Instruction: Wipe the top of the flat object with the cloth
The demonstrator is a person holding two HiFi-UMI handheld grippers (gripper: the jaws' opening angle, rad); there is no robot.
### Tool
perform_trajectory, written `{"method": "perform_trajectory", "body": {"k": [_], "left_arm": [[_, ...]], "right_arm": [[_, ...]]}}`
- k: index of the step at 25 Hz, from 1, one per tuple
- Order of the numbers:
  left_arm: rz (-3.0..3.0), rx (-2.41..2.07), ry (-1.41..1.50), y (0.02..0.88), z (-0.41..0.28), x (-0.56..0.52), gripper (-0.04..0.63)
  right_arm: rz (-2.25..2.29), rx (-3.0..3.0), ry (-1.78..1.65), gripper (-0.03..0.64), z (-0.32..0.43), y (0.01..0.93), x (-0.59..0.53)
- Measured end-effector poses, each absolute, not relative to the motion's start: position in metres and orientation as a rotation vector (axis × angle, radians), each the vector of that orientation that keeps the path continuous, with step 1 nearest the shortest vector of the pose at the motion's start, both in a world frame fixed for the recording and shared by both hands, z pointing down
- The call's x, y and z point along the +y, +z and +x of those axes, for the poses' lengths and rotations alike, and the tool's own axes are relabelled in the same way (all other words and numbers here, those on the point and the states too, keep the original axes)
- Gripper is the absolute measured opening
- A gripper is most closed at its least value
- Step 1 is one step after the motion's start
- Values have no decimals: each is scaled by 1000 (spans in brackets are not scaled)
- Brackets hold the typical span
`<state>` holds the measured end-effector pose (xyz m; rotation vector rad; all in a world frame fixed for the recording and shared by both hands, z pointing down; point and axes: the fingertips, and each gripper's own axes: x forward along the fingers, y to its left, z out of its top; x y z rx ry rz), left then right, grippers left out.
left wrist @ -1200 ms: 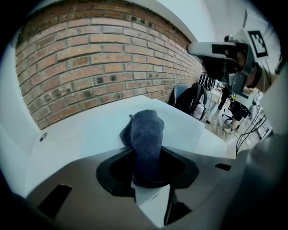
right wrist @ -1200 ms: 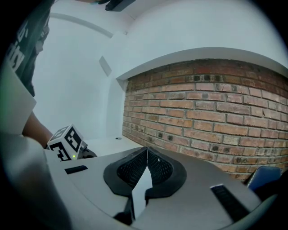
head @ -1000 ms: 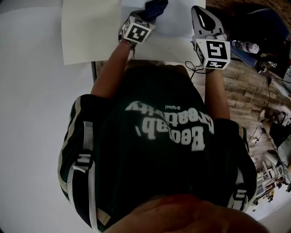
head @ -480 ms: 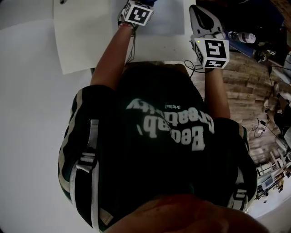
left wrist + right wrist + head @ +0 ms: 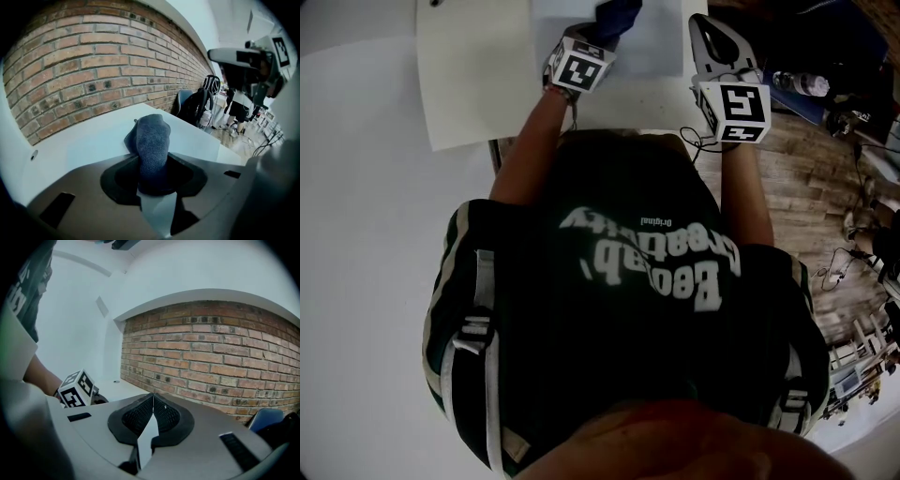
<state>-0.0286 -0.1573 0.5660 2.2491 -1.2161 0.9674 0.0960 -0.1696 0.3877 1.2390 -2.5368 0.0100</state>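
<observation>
Left gripper (image 5: 152, 180) clamped on blue cloth (image 5: 151, 140) over pale flat sheet (image 5: 656, 47); right gripper (image 5: 152, 413) clenched empty at sheet's right edge.

the cloth (image 5: 151, 136) sits between the left gripper (image 5: 152, 180) fingers, on the flat object (image 5: 661, 42) atop the desk (image 5: 623, 108). the right gripper (image 5: 151, 408) lies to its right, and a brick wall (image 5: 93, 70) stands behind.

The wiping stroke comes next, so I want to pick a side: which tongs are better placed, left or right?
Left. The left tongs are shut on the blue cloth, which sits over the flat white object. The right tongs are shut with nothing between them.
</observation>
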Motion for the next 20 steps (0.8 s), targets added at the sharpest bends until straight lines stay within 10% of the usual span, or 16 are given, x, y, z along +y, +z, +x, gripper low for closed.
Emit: {"method": "perform_trajectory", "body": {"k": [20], "left_arm": [[2299, -1132, 1007, 568, -21, -131, 152]], "right_arm": [[1219, -2541, 6, -5, 92, 392, -186]]}}
